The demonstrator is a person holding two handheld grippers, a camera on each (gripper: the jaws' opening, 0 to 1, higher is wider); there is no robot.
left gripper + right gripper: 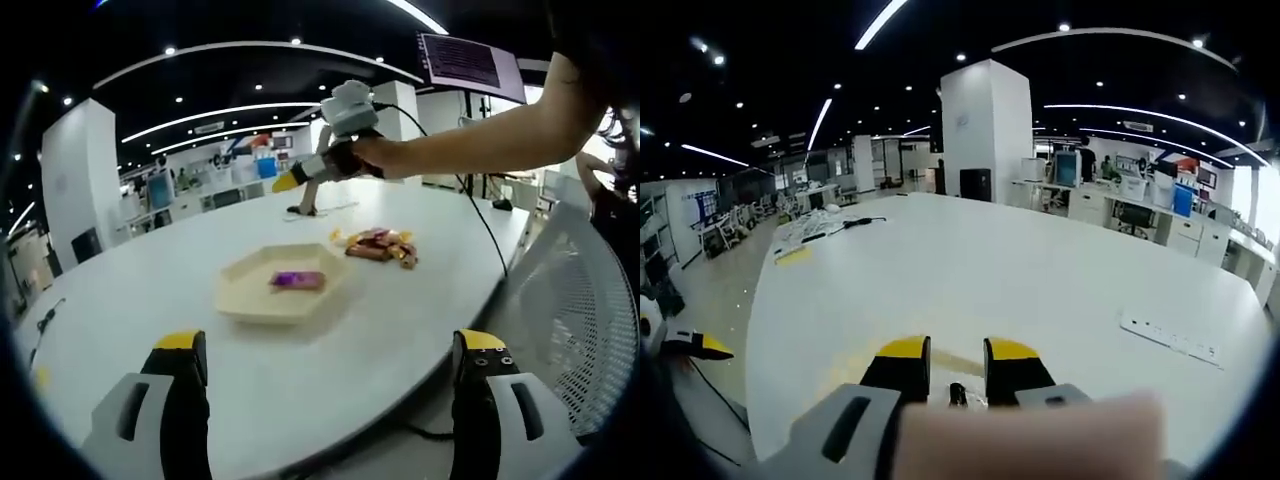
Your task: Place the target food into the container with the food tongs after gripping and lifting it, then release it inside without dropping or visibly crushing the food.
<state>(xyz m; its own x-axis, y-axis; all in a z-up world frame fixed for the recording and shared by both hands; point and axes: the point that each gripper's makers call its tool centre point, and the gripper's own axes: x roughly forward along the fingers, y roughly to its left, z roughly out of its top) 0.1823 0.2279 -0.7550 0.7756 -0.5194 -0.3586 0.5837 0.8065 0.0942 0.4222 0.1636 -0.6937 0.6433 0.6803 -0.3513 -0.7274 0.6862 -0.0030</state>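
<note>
A cream hexagonal tray sits mid-table with one purple-wrapped snack lying in it. To its right is a small pile of wrapped snacks. My left gripper hovers at the table's near edge, short of the tray, its jaws wide open and empty. A person's hand holds my right gripper above the far side of the table, beyond the pile. A thin dark piece, apparently the food tongs, hangs from it. In the right gripper view its jaws stand close together around a small dark part.
A white mesh chair back stands at the table's right edge. A black cable trails from the right gripper across the table. A white power strip lies on the far tabletop. The left gripper's yellow tip peeks in at the left.
</note>
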